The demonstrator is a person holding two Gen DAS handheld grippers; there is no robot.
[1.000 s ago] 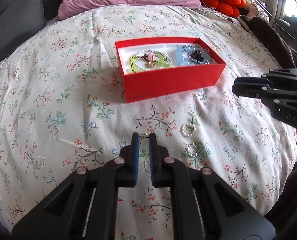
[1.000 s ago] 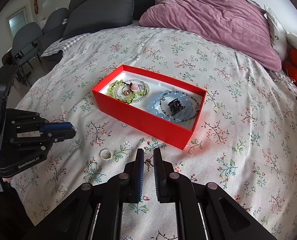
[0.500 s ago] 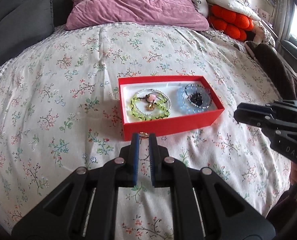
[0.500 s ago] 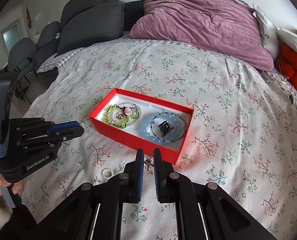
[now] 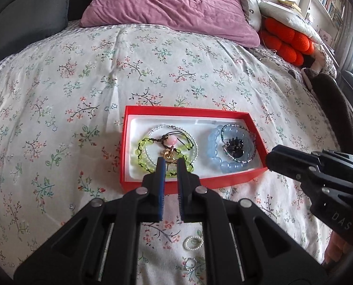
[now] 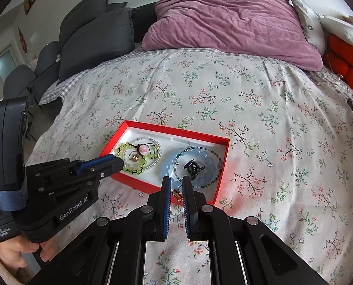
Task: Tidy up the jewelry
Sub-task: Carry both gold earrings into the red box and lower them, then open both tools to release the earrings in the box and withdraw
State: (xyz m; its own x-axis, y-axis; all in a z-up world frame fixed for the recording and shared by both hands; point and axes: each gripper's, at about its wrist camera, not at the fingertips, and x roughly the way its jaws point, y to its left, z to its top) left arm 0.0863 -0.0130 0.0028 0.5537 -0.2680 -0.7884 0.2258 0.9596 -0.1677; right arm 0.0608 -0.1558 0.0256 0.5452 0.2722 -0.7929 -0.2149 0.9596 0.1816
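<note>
The left gripper (image 5: 168, 162) pinches a gold earring (image 5: 169, 154) over the red box (image 5: 176, 112); the right gripper (image 6: 176, 185) pinches another (image 6: 176, 192) at the box's near wall. Bracelets (image 5: 226, 152) fill the box.

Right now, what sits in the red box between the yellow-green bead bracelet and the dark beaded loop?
In the left wrist view, the pale blue chunky-bead bracelet lies between the yellow-green bead bracelet and the dark beaded loop, inside the red box.

Open bedspread (image 5: 57, 118) surrounds the red box (image 5: 224, 180) crowded with bracelets (image 5: 167, 152).
</note>
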